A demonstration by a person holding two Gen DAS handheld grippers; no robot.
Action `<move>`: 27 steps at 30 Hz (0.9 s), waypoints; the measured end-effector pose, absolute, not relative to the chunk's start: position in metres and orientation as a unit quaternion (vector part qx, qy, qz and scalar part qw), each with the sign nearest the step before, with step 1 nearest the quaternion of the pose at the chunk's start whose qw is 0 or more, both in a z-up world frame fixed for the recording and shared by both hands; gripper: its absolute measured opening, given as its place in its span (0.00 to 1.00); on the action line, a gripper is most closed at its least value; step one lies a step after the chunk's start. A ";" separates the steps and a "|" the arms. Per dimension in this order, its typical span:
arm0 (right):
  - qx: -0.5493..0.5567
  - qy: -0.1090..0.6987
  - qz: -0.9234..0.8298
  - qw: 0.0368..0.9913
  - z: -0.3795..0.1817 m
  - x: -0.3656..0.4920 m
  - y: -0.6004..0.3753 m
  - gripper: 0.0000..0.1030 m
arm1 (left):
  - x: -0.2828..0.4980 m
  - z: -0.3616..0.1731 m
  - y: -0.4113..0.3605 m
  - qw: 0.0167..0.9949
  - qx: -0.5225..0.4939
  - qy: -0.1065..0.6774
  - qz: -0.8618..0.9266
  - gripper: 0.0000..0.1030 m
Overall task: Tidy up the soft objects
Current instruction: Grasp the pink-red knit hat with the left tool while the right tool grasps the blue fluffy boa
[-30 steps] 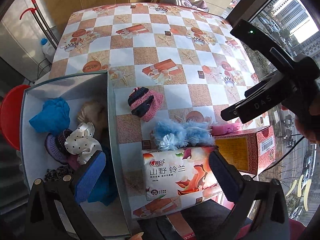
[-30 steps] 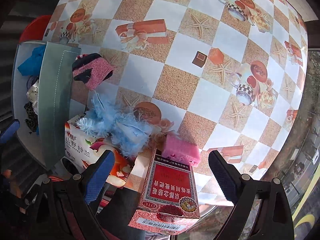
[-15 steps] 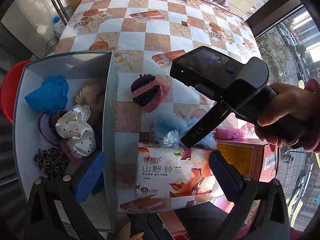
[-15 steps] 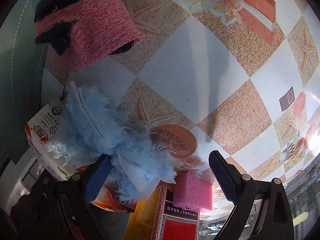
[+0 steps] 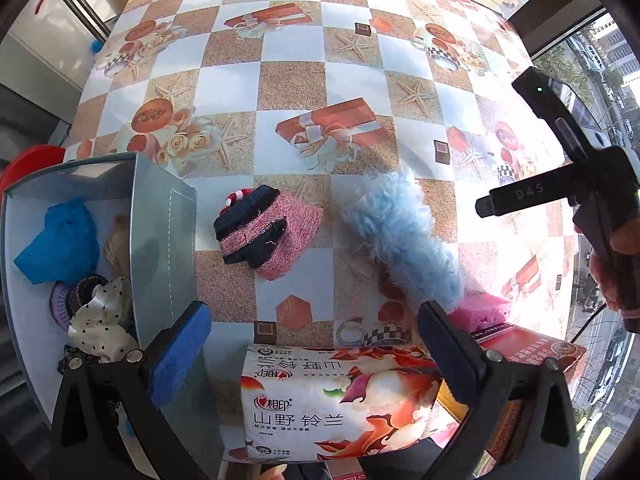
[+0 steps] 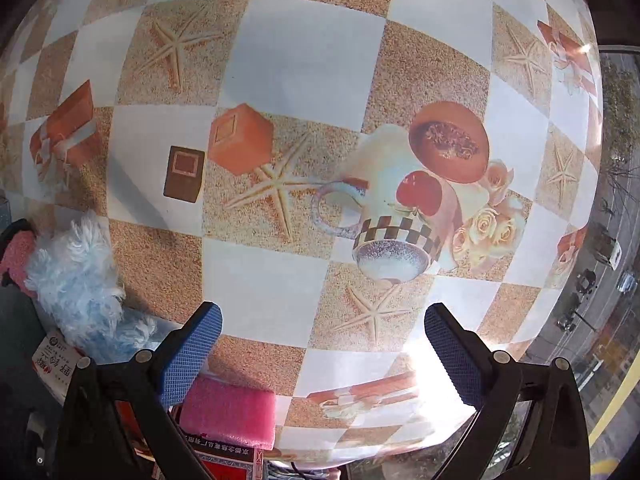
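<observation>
A fluffy light-blue soft item (image 5: 400, 240) lies stretched out on the checkered table (image 5: 296, 80), with a pink-and-black knit piece (image 5: 268, 236) to its left. A pink sponge (image 5: 484, 312) rests on a red carton (image 5: 532, 356). My left gripper (image 5: 316, 352) hangs open over a tissue pack (image 5: 336, 400) with nothing between its pads. My right gripper (image 6: 320, 352) is wide open above bare table (image 6: 304, 64), holding nothing. In its view, the blue fluffy item (image 6: 76, 280) is at the left edge and the pink sponge (image 6: 228, 416) sits below its left finger.
A grey open box (image 5: 160, 240) at the left holds a blue cloth (image 5: 60, 236), a polka-dot scrunchie (image 5: 104, 320) and other soft pieces. A hand holds the right gripper's body (image 5: 560, 192) at the right edge. A red stool (image 5: 24, 164) stands beyond the box.
The blue fluffy item has gone from the top of the tissue pack to the table, now stretched out. The right gripper swung right, away from it. The left gripper dropped lower and shifted.
</observation>
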State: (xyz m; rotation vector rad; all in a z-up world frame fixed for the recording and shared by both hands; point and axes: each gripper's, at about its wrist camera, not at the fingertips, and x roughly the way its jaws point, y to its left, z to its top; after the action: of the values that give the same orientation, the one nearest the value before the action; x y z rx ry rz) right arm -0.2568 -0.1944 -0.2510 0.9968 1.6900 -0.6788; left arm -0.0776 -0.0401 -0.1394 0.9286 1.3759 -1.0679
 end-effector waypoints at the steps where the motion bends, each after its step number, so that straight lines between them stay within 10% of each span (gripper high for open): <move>1: 0.436 0.681 -0.262 0.527 -0.244 -0.260 -0.192 0.99 | -0.076 -0.143 -0.043 0.554 0.393 0.587 -0.441 1.00; 12: 0.318 0.722 -0.120 0.602 -0.249 -0.168 -0.117 0.99 | -0.070 -0.129 -0.029 0.587 0.371 0.591 -0.410 1.00; 27: 0.377 0.687 -0.262 0.563 -0.265 -0.289 -0.161 0.99 | -0.064 -0.195 -0.081 0.617 0.372 0.618 -0.314 1.00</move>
State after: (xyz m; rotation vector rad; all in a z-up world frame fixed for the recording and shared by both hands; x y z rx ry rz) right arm -0.2886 -0.1610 -0.2654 0.8864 1.6182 -0.6179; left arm -0.0641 -0.0814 -0.1947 0.8572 1.4233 -0.7234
